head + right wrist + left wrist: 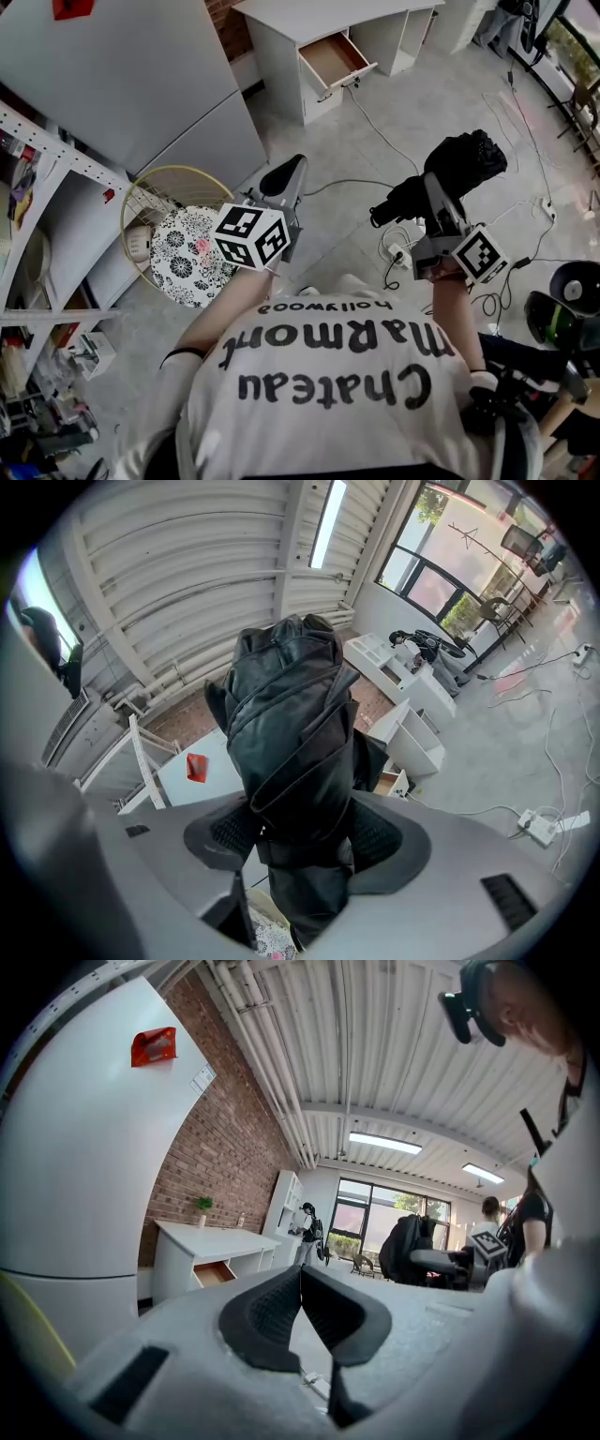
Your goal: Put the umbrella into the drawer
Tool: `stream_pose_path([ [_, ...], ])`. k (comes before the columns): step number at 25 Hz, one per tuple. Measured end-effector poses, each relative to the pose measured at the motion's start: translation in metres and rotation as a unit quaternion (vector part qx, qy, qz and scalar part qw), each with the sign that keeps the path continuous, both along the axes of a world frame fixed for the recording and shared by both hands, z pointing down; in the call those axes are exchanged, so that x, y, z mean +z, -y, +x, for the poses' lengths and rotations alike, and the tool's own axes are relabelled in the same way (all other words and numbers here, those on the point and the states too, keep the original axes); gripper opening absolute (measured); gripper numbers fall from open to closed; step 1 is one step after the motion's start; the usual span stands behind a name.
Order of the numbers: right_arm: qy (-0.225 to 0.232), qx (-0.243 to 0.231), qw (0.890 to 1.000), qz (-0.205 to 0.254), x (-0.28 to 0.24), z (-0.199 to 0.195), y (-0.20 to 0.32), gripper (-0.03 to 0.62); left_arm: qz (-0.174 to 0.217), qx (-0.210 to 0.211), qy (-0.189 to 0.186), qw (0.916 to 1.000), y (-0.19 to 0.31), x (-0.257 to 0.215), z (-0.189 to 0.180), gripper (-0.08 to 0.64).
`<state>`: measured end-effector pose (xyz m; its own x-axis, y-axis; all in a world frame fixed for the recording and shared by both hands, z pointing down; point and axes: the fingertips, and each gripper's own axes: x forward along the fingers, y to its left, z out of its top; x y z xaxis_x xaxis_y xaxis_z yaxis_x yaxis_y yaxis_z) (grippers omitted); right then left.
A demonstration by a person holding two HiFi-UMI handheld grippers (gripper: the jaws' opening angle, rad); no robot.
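A folded black umbrella point(461, 165) is clamped in my right gripper point(427, 199), which is held level over the floor; the bundle sticks out well beyond the jaws. The right gripper view shows the umbrella point(291, 728) filling the gap, with both pads point(223, 832) pressed against its sides. My left gripper point(285, 180) is level too, its jaws shut tip to tip on nothing point(301, 1277). The open wooden drawer point(334, 58) hangs out of a white desk point(281, 19) at the far side of the room, and the drawer point(214, 1273) also shows in the left gripper view.
A big white cabinet point(141, 84) stands at the left. Below it, a round wire basket point(164, 192) holds a floral-patterned thing point(187, 246). Cables and a power strip point(400, 253) lie on the grey floor between me and the desk. Shelving point(37, 234) lines the left edge.
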<state>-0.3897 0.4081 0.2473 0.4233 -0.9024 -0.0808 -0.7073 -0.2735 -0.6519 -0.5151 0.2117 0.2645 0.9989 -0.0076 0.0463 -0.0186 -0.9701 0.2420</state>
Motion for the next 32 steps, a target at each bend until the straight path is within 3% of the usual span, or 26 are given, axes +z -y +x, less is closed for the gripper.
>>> stream_pose_path([
  [12, 0.017, -0.017, 0.999, -0.032, 0.025, 0.021, 0.025, 0.250, -0.025, -0.010, 0.014, 0.9995, 0.017, 0.025, 0.024, 0.015],
  [32, -0.020, -0.058, 0.997, -0.048, -0.002, 0.220, 0.088, 0.250, -0.005, -0.051, -0.024, 0.9984, 0.066, -0.009, 0.204, 0.017],
])
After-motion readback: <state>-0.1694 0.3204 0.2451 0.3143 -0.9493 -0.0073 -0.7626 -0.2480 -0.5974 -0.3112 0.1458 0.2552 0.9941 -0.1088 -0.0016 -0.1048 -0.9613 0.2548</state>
